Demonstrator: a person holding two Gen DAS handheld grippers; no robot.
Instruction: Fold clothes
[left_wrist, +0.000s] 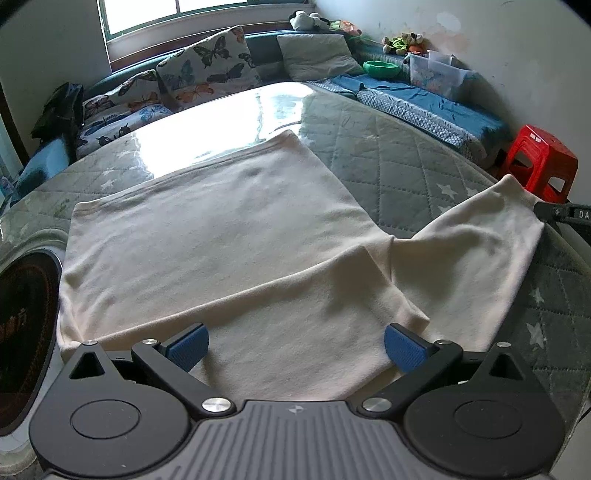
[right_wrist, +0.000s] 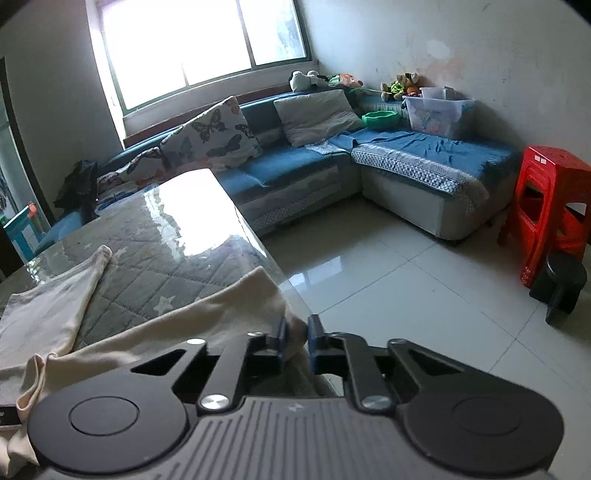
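Daylight from a wide window (right_wrist: 199, 44) falls across a glass-topped table (left_wrist: 362, 147) with a grey quilted, star-printed cloth under the glass, and the glare whitens the far end of the top. Behind the table runs a blue corner sofa (right_wrist: 424, 155) with butterfly-print cushions (left_wrist: 210, 66), a plain grey cushion (right_wrist: 314, 114), a green bowl (right_wrist: 380, 119), a clear plastic box (right_wrist: 436, 110) and some soft toys (left_wrist: 308, 18). Red plastic stools (right_wrist: 550, 206) stand stacked on the pale tiled floor (right_wrist: 406, 280) near the wall, with a small black bin (right_wrist: 565, 284) just beside them. A cream shirt (left_wrist: 221, 236) lies spread flat on the table, its hem toward the sofa, one sleeve (left_wrist: 476, 258) reaching out toward the table's right edge, and a fold of cloth laid over the near part. The left gripper (left_wrist: 293, 347) hangs just above the near edge of the shirt with its blue-padded fingers (left_wrist: 188, 345) spread wide, nothing between them. The right gripper (right_wrist: 295, 338) is at the table's edge, its fingers drawn close together and pinching a bunch of the sleeve end between the blue pads (right_wrist: 282, 332); in the left wrist view its black tip shows at the sleeve's far corner.
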